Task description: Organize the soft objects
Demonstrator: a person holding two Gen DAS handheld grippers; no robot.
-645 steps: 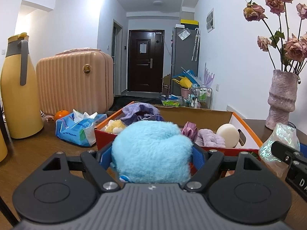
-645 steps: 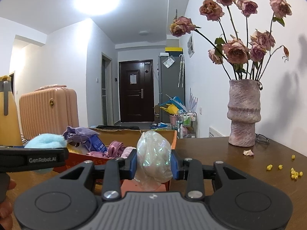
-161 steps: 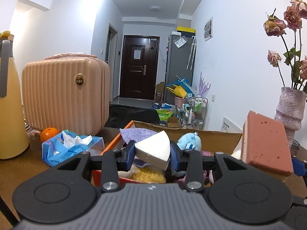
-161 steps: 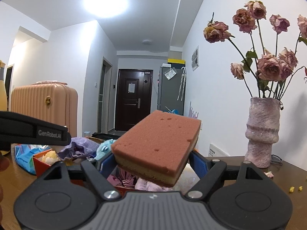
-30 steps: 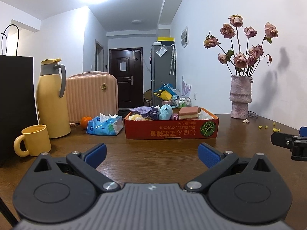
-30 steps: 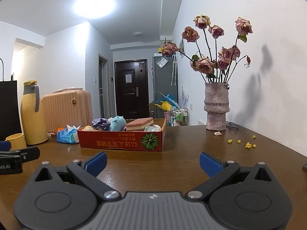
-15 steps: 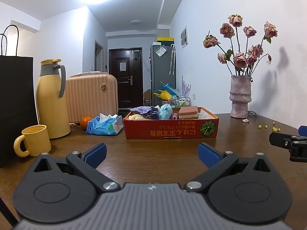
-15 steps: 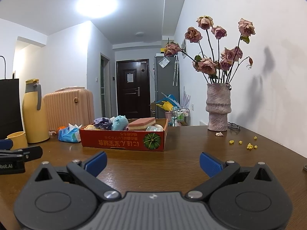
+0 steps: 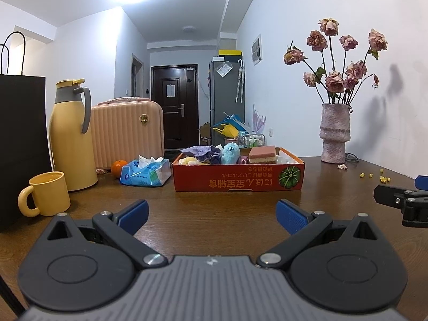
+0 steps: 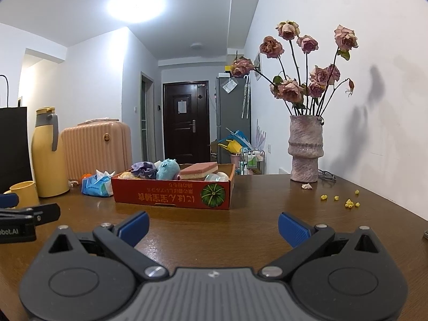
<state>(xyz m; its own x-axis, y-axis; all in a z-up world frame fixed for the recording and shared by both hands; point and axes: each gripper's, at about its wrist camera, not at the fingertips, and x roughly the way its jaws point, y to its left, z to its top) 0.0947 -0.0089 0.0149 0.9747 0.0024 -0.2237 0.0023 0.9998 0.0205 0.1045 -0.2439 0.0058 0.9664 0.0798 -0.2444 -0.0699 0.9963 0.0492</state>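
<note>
Both grippers have drawn back from the box since the sponges were carried over it a few seconds ago, and over the last second almost nothing has shifted.

Left wrist view: the left gripper (image 9: 211, 212) hangs low over a dark brown wooden table (image 9: 214, 208), its blue-padded fingers (image 9: 133, 213) spread wide and holding nothing. Straight ahead and well apart sits a shallow red cardboard box (image 9: 238, 178), its long side facing the camera. Inside it lie the soft things: a crumpled purple cloth (image 9: 200, 153), a fuzzy blue plush toy (image 9: 231, 153), and a pink block sponge (image 9: 262, 154) resting flat. Left of the box are a crinkly blue tissue pack (image 9: 145, 172), an orange (image 9: 119, 167), a smooth yellow jug (image 9: 71, 136), a yellow mug (image 9: 46, 194) and a ribbed pink suitcase (image 9: 127, 132). To the right stands a rough stone-like vase (image 9: 335, 132) of dried roses. The right gripper's tip shows at the far right edge.

Right wrist view: the right gripper (image 10: 212, 227) also has its fingers (image 10: 293, 228) spread and empty. The box (image 10: 174, 192) lies ahead and slightly left, so the left gripper seems about as near. No loose soft item shows on the table; the sorting looks finished. Small yellow crumbs (image 10: 347, 203) dot the wood to the right.
</note>
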